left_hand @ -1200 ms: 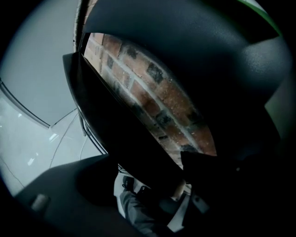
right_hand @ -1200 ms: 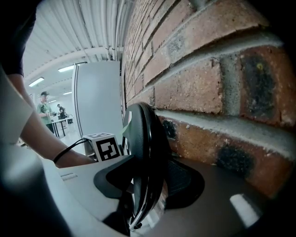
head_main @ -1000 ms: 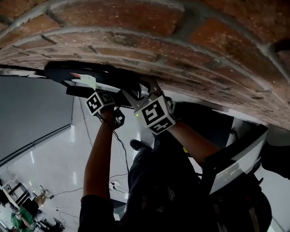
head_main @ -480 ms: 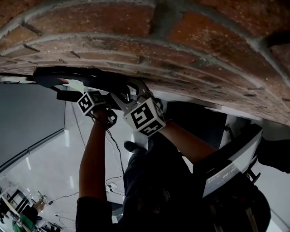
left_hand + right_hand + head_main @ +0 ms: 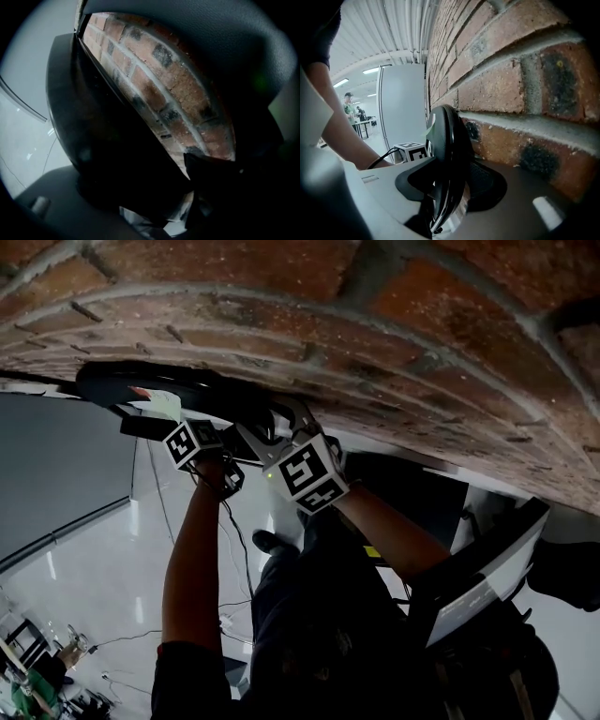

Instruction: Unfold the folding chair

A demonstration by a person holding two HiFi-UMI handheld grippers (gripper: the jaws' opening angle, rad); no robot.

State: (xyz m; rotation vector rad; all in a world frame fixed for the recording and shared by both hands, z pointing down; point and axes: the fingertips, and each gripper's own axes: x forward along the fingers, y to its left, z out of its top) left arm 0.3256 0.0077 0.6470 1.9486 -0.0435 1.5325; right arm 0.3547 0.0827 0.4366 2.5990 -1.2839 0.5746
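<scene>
The folded black chair (image 5: 187, 390) leans flat against the brick wall (image 5: 375, 324), at the upper left of the head view. My left gripper (image 5: 173, 420) reaches up to the chair's edge beside a pale tag. In the left gripper view the dark chair panel (image 5: 108, 140) fills the space between the jaws, and the pads seem to press on it. My right gripper (image 5: 274, 426) sits just right of the left one. In the right gripper view it (image 5: 450, 187) is shut on the chair's rounded black rim (image 5: 445, 150), one jaw on each side.
A tall grey panel (image 5: 56, 474) stands left of the chair, also in the right gripper view as a grey panel (image 5: 401, 108). A black and white object (image 5: 487, 577) stands at the right. A cable (image 5: 230, 615) lies on the glossy floor. People stand at a far table (image 5: 349, 105).
The head view sways slightly. Both grippers stay on the chair at the same spots, and the chair remains against the wall.
</scene>
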